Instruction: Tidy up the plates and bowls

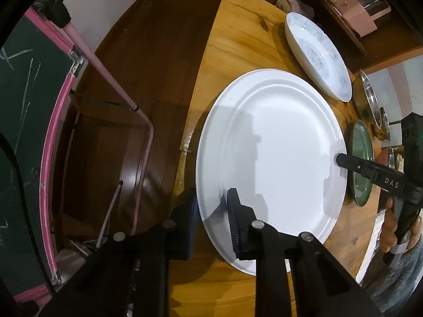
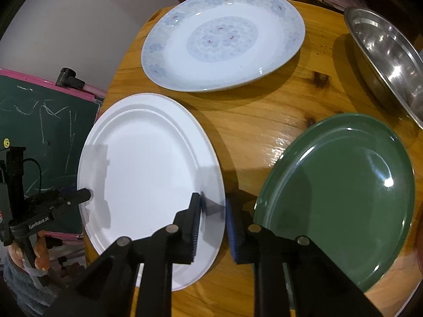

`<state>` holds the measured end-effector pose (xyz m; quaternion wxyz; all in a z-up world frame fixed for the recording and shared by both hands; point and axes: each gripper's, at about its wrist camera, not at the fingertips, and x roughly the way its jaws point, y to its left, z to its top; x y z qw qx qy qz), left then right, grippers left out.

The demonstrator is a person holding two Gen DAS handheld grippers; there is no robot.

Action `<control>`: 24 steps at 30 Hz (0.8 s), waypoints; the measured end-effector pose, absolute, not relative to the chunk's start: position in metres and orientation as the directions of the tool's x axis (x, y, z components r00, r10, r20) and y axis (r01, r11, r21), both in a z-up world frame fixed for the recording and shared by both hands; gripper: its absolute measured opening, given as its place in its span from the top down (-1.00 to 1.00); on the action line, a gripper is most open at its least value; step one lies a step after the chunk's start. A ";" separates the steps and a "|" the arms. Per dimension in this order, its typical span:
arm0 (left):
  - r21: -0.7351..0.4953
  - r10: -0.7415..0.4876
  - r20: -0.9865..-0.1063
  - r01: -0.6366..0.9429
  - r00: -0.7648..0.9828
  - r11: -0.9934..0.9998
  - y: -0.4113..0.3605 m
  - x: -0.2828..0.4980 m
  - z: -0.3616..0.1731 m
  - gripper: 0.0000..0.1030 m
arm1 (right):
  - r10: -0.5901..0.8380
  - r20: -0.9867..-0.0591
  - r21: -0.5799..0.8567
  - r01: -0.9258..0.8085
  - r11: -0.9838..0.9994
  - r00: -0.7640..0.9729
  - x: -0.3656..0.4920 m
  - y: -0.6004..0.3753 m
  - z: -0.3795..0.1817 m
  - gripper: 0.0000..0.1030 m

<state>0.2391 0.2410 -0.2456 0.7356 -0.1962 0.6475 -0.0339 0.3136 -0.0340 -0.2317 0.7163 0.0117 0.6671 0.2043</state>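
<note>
A plain white plate (image 1: 277,158) (image 2: 148,174) lies on the wooden table (image 1: 232,47) (image 2: 264,121). My left gripper (image 1: 211,219) straddles its near rim, one pad above and one below, with a gap showing. My right gripper (image 2: 212,211) straddles the opposite rim the same way; it shows in the left wrist view (image 1: 341,159). A blue-flowered plate (image 1: 317,52) (image 2: 222,39) lies beyond. A green plate (image 2: 341,195) (image 1: 362,158) lies right of the white one.
A steel bowl (image 2: 391,58) (image 1: 370,97) sits at the table's far right. A pink-framed chalkboard (image 1: 29,137) (image 2: 45,132) stands off the table's left edge. Shelves with a pink box (image 1: 354,8) are behind the table.
</note>
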 end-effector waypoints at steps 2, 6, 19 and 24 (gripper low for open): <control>-0.327 -0.296 -0.941 -0.206 0.165 0.922 0.240 0.237 -0.240 0.63 | 0.308 -0.951 0.290 -0.276 0.916 0.023 0.312 -0.035 -0.230 0.65; -0.320 -0.285 -0.941 -0.200 0.182 0.926 0.237 0.229 -0.224 0.64 | 0.307 -0.951 0.285 -0.281 0.916 0.035 0.305 -0.036 -0.219 0.65; -0.313 -0.291 -0.933 -0.077 0.213 0.947 0.175 0.181 -0.154 0.64 | 0.299 -0.949 0.266 -0.251 0.931 0.102 0.245 -0.085 -0.159 0.65; -0.293 -0.289 -0.935 0.015 0.205 0.956 0.133 0.152 -0.138 0.63 | 0.282 -0.951 0.254 -0.201 0.946 0.124 0.201 -0.127 -0.146 0.65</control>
